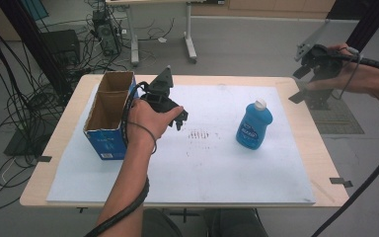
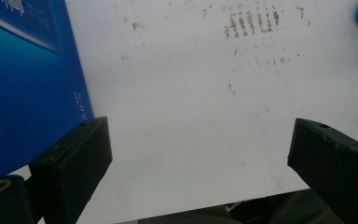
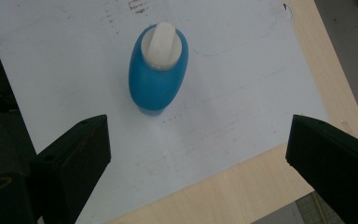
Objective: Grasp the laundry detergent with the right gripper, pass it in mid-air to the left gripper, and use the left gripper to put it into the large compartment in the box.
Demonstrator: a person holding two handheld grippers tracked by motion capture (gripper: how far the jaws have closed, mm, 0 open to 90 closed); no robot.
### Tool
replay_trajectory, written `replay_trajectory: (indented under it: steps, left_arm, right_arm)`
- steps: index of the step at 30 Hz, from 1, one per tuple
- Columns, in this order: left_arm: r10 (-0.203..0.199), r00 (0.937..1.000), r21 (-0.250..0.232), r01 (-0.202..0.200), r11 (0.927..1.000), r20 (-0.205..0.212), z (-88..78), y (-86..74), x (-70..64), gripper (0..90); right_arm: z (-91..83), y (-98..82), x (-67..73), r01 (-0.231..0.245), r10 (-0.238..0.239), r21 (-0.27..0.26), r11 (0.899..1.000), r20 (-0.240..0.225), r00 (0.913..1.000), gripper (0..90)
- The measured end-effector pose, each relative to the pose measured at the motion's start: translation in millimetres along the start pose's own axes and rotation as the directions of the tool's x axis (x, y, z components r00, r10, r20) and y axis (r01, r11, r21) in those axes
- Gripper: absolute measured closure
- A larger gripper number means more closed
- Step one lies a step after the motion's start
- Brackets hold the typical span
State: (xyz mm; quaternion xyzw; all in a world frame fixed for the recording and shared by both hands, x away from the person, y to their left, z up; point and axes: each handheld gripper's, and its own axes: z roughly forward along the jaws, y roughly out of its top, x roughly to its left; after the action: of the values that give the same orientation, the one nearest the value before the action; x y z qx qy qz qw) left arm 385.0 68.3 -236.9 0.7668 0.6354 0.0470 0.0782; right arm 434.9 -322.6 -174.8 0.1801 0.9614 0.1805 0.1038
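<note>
Lab floor with loose cables and a second desk at the far side; in front, a light wooden table (image 1: 303,106) covered by a white sheet (image 1: 202,168) that carries a patch of brown marks (image 1: 201,135) near its middle. Blue bottle (image 1: 254,125) with white cap (image 3: 161,43) stands upright on the right half of the sheet, clear of everything else. Open-topped blue cardboard box (image 1: 109,116), divided in two compartments, sits at the left edge of the sheet. Right gripper (image 1: 310,85) is held in the air past the table's right edge, well apart from the bottle, jaws spread wide and empty; its own view looks down on the bottle from above. Left gripper (image 1: 180,120) hovers just right of the box, jaws likewise wide apart with nothing between them. Judgement: the work in hand looks like a reach for the bottle, probably to move it toward the box. Risks: the bottle is tall, rounded and smooth, so a jaw arriving off-centre could nudge it over or skate it across the sheet; a grip on the cap alone may let the body swing or slip; a grip across the wide oval face may not seat; the trailing cable (image 1: 375,64) could drag across the table edge.
</note>
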Motion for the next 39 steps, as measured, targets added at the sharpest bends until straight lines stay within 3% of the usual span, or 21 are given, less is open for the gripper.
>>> replay_trajectory:
  steps: [9, 16, 22, 25, 34, 35, 39]
  left_arm:
    - [0.006, 1.0000, 0.004, -0.006, 1.0000, 0.000, 3.8, -2.4, -2.3, 6.5]
    - [0.014, 0.9999, 0.005, -0.014, 0.9999, -0.003, 5.2, -4.0, -3.3, 6.5]
    - [0.020, 0.9998, 0.001, -0.020, 0.9998, -0.006, 4.5, -4.3, -4.1, 6.6]
    - [0.020, 0.9998, -0.002, -0.020, 0.9998, -0.008, 5.1, -4.9, -4.6, 6.5]
    - [0.020, 0.9998, -0.001, -0.020, 0.9998, -0.004, 7.9, -7.7, -3.7, 6.6]
    - [0.019, 0.9998, -0.003, -0.019, 0.9998, -0.007, 8.3, -8.4, -3.6, 6.6]
    - [0.022, 0.9997, -0.006, -0.022, 0.9997, -0.008, 8.8, -9.5, -4.2, 6.6]
  right_arm:
    - [8.9, -29.4, 9.0, -0.041, 0.043, -0.071, 0.997, 0.033, 0.9985, 5.1]
    - [19.8, -52.5, 16.4, -0.096, 0.105, -0.141, 0.985, 0.059, 0.9927, 4.1]
    - [29.4, -65.6, 23.3, -0.122, 0.141, -0.199, 0.972, 0.084, 0.9864, 3.8]
    - [37.1, -72.4, 28.7, -0.144, 0.170, -0.244, 0.959, 0.087, 0.9816, 3.6]
    - [55.3, -81.2, 40.0, -0.163, 0.199, -0.302, 0.939, 0.091, 0.9758, 3.4]
    - [60.8, -84.2, 42.7, -0.176, 0.215, -0.321, 0.931, 0.090, 0.9725, 3.3]
    - [72.2, -88.6, 46.5, -0.190, 0.232, -0.346, 0.919, 0.086, 0.9688, 3.2]
